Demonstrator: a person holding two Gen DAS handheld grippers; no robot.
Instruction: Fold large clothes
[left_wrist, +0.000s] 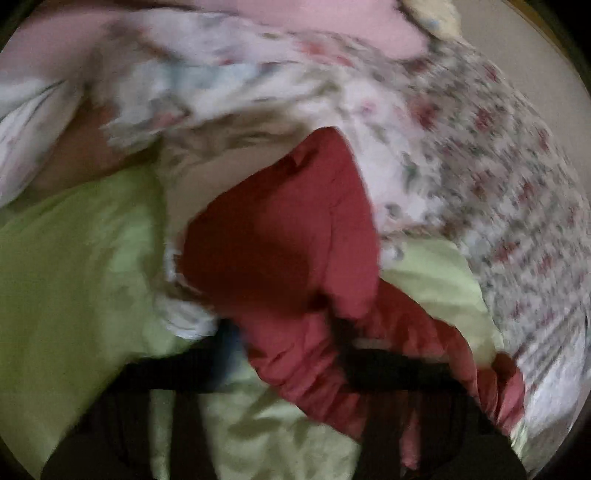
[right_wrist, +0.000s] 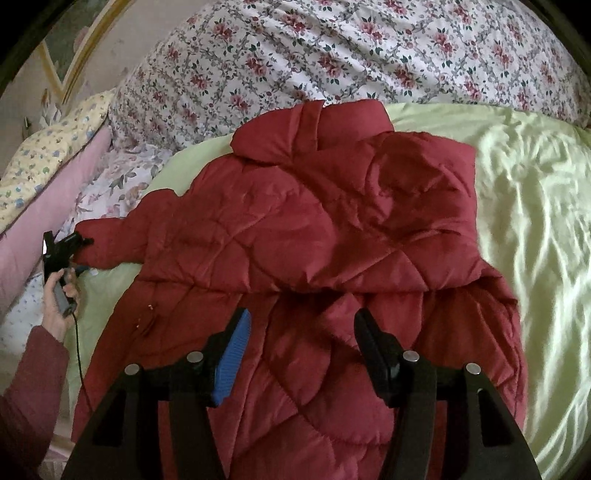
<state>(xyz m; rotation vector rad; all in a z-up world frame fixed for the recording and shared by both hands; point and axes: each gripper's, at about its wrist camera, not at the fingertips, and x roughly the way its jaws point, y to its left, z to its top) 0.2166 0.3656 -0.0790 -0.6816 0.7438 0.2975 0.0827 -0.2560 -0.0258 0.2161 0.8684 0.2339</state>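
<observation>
Jacket (right_wrist: 295, 240), a red quilted puffer, is lying spread on the pale green sheet (right_wrist: 517, 221) of the bed, collar toward the floral duvet (right_wrist: 332, 55), with one side already turned in over the body. The left gripper (right_wrist: 79, 242) is clamped down on the cuff of the outstretched sleeve (right_wrist: 122, 240) at the far left. Its own view is too smeared to show the bite clearly, but red fabric runs right into its fingers.

The right gripper (right_wrist: 301, 332) hovers over the lower body with its jaws about half open and nothing between them.

Biggest worry for me is that cuff grip. Puffer shell is slick and puffy, so a shallow pinch could slide off mid-swing and the sleeve flops short. Also, nothing pins the body down right now, so dragging the sleeve across could pull the whole jacket along and undo the folded side. The soft sheet could bunch up too.
</observation>
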